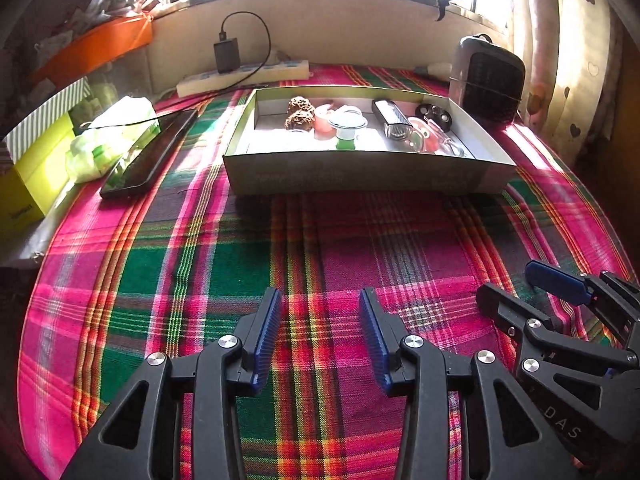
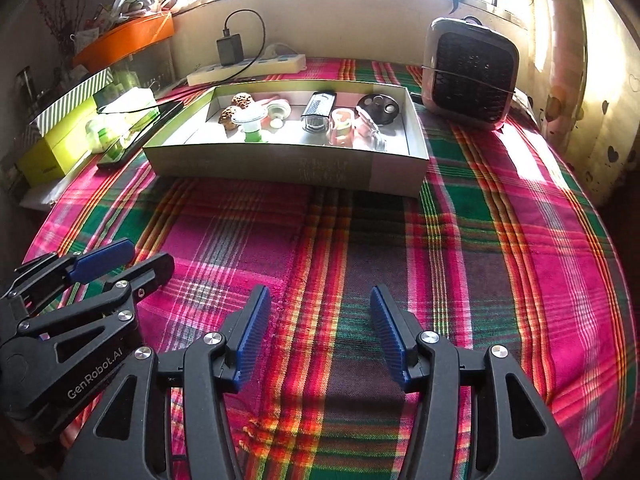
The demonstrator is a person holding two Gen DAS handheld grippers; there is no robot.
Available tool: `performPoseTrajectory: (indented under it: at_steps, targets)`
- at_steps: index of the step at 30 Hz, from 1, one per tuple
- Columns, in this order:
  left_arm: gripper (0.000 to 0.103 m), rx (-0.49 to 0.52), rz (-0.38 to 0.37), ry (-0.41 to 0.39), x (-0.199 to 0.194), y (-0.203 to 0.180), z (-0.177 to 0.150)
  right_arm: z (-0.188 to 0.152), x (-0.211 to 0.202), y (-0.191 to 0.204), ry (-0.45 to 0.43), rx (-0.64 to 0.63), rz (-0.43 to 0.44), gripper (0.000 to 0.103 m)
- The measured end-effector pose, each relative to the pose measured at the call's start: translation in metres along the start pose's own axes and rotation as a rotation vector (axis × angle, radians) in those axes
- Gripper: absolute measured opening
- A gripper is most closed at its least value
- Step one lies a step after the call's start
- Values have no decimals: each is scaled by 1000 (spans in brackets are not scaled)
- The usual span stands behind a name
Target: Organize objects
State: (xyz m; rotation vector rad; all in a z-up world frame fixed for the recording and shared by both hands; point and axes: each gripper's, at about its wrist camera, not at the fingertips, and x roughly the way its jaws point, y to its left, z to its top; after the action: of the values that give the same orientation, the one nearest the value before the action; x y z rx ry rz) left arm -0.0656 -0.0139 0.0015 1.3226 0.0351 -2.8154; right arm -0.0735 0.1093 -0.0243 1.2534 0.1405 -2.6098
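Note:
A shallow grey cardboard box stands on the plaid cloth, well ahead of both grippers. Inside lie two brown spiky balls, a small metal grater, a white-and-green cup-like item, pink pieces and a black round disc. My left gripper is open over bare cloth, nothing between its blue pads. My right gripper is open too and empty. Each appears at the edge of the other's view.
A black phone and a plastic bag lie left of the box. A small heater stands at the back right. A power strip with charger runs along the wall. Yellow and orange boxes crowd the left edge.

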Motion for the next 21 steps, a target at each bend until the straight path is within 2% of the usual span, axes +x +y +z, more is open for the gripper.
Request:
performPoseTrajectory:
  at_steps: [9,21]
  targets:
    - [39,4,11,1,-1,-3,-2,-3,0,-2,6,10,-23,61]
    - [39,4,11,1,0,-2,-2,-3,1,-1,7,7,-21,64]
